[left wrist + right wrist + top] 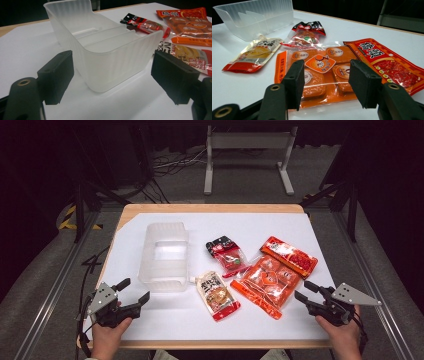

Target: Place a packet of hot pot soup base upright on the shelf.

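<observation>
The right gripper (301, 291) sits at the lower right of the high view, its jaws apart and empty, pointed at the orange packet (266, 285) just left of it. In the right gripper view that packet (317, 72) lies flat across the lower middle of the frame, between and just beyond the 2 jaws. It looks light and limp: clear, glossy film over 4 soft blocks, so it will likely sag and could slip from a shallow bite. The sealed edge nearest the gripper seems the best place to pinch, since it is flat and thin, though it lies tight to the white table (280, 227).

The left gripper (134, 290) rests at the lower left, jaws also wide apart, facing the clear plastic bin (165, 255). The bin (105, 45) is stiff and thin-walled, light enough to slide if nudged.

Beside the orange packet lie a red packet (290, 256), a sauce pouch (216, 295) and a small dark packet (227, 254).
</observation>
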Demonstrator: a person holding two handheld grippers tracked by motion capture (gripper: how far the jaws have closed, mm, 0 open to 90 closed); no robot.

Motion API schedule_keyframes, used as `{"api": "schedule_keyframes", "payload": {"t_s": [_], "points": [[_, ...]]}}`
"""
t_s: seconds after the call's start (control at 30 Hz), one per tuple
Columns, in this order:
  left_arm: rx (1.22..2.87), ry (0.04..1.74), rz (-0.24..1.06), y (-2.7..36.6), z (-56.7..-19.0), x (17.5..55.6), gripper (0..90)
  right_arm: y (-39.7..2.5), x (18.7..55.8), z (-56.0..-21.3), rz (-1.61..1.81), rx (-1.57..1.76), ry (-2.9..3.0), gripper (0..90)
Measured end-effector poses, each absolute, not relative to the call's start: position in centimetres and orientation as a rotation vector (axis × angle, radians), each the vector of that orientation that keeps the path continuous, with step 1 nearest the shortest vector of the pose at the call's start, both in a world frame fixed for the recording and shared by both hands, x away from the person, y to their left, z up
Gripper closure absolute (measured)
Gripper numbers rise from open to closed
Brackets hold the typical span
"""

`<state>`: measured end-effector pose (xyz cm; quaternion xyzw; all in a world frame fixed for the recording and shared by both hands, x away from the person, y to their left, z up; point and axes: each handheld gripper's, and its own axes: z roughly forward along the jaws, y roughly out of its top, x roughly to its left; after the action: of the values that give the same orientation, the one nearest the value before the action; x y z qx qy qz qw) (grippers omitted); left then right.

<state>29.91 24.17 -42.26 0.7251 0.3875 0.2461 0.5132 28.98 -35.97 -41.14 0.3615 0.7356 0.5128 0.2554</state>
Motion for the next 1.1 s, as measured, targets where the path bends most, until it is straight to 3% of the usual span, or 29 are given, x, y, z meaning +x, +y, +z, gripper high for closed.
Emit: {"api": "schedule_keyframes", "payload": {"t_s": [0.5,1.1], "points": [[1.738,0.936,0.649,24.6,-41.9,31.6,19.5,-35.9,29.6,-40.6,1.402,1.004,1.975,42.6],[1.637,0.957,0.561,26.3,-41.9,33.0,17.6,-38.1,33.3,-38.4,1.389,1.102,1.858,36.1]]}}
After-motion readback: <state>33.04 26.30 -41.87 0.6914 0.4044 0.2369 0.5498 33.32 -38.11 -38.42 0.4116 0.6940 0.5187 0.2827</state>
